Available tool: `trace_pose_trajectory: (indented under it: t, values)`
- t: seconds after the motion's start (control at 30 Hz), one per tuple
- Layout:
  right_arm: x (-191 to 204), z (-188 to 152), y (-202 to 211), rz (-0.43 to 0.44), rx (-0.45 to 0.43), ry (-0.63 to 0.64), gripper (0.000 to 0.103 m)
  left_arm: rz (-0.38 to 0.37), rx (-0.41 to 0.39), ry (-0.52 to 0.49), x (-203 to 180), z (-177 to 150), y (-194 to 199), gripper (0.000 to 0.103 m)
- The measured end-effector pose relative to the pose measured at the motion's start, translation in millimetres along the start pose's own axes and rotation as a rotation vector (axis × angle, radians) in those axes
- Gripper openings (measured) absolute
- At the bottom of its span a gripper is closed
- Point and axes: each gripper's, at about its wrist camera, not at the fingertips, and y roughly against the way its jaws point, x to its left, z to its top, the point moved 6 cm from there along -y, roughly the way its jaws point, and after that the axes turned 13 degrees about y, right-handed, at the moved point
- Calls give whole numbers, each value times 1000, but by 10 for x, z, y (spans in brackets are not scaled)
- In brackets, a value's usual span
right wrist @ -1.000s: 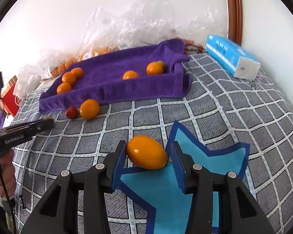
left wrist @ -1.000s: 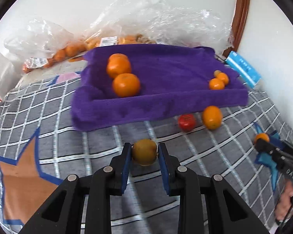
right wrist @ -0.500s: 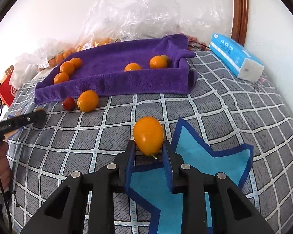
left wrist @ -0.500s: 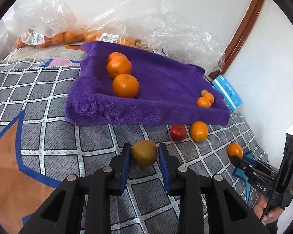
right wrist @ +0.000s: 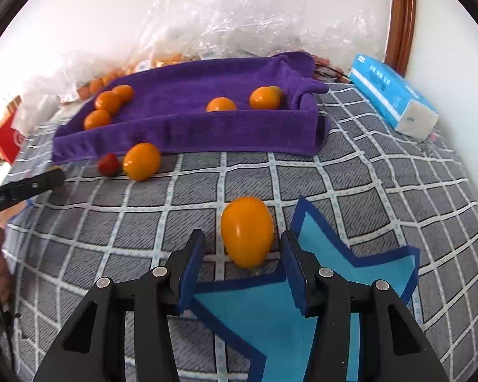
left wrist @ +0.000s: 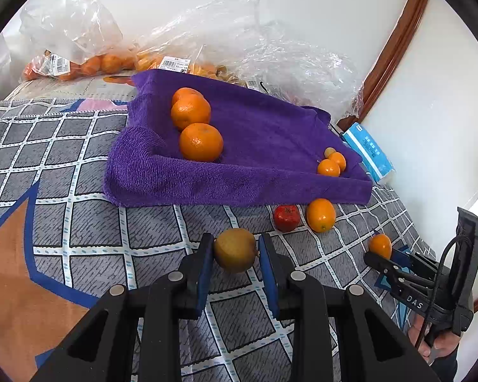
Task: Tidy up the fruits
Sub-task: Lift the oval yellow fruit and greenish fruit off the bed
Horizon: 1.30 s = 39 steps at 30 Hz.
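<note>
My left gripper (left wrist: 235, 251) is shut on a brownish-yellow round fruit (left wrist: 235, 250), held just above the grey checked blanket. My right gripper (right wrist: 242, 254) is open, its pads clear of an orange oval fruit (right wrist: 247, 235) that lies on the blanket between them. A purple towel-lined tray (left wrist: 181, 184) (right wrist: 188, 127) ahead holds three oranges (left wrist: 200, 141) at its left end and small orange fruits (left wrist: 329, 168) at its right end. A red fruit (left wrist: 286, 218) and an orange oval fruit (left wrist: 320, 215) lie on the blanket in front of the tray.
Clear plastic bags with oranges (left wrist: 89, 63) lie behind the tray against the white wall. A blue tissue pack (right wrist: 395, 102) lies at the right. The other gripper (left wrist: 408, 283) shows at the right edge of the left wrist view. A brown wooden frame (left wrist: 395, 47) runs up the wall.
My right gripper has opened and let go of the orange oval fruit, which now rests on the blanket. My left gripper kept its hold on the brownish fruit and swung slightly.
</note>
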Motion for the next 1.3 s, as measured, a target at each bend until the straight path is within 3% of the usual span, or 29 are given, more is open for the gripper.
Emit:
trace_pose_trajectory:
  t: [0.07,0.3,0.5,0.7,0.8,0.87,1.0,1.13,1.3]
  values:
    - [9,18,-9,-16,0,6,32,-4,-1,-2,-6,5,2,27]
    - [-15,40,73,-46,-36,-16,32,-33,-35,-32,-75,7,64,27]
    - [-14,183,252,-13,-100,-71,32,-29,-57,-56,-136,-1,115,27]
    - [48,402,378,11,-137,-97,32,-84,-82,-19,-139,104,288,27]
    - [84,522,430,-4,-149,-83,32,-34,-90,-23,-144,207,372,27]
    - [97,591,458,-5,-158,-80,32,-46,-138,-41,-202,313,517,27]
    - [104,754,470,-7,-179,-84,32,-65,-160,-41,-312,582,662,27]
    - [94,952,420,-6,-200,-101,32,-33,-209,-46,-399,804,681,27]
    - [78,1181,305,-7,-222,-93,32,-51,-251,7,-416,1091,516,27]
